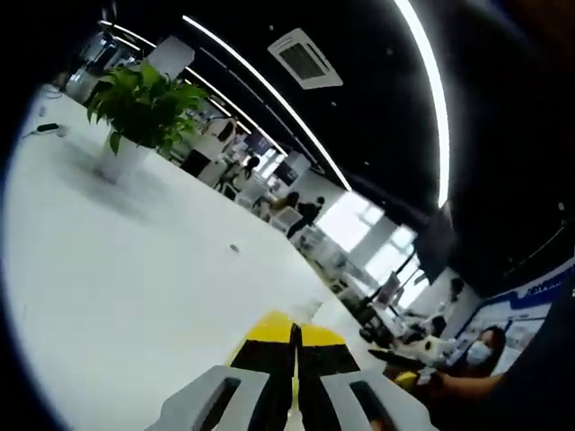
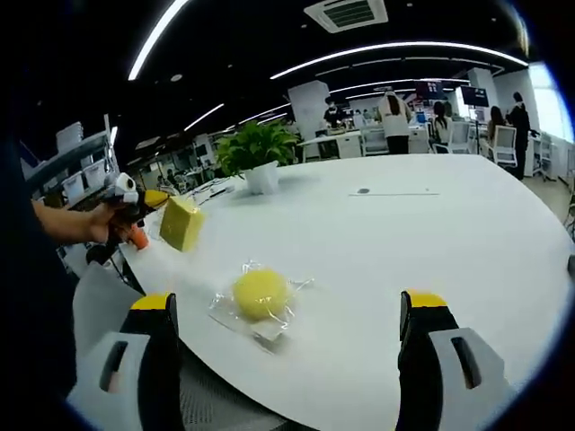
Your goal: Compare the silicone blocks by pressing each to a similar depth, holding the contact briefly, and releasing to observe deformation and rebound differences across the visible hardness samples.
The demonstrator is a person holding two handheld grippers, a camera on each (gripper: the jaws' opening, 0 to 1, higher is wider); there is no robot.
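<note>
Open-plan office. Large white table [image 2: 431,242] runs far into the room, with a potted plant [image 2: 256,153] in a white pot at its far end. Black ceiling carries long LED light strips [image 2: 395,47] and a square air-conditioning vent [image 2: 346,13]. Beyond the table, people [image 2: 393,117] stand or sit at desks with office chairs [image 2: 503,144] and screens. Bright windows [image 1: 355,220] at the far side in the left gripper view.
</note>
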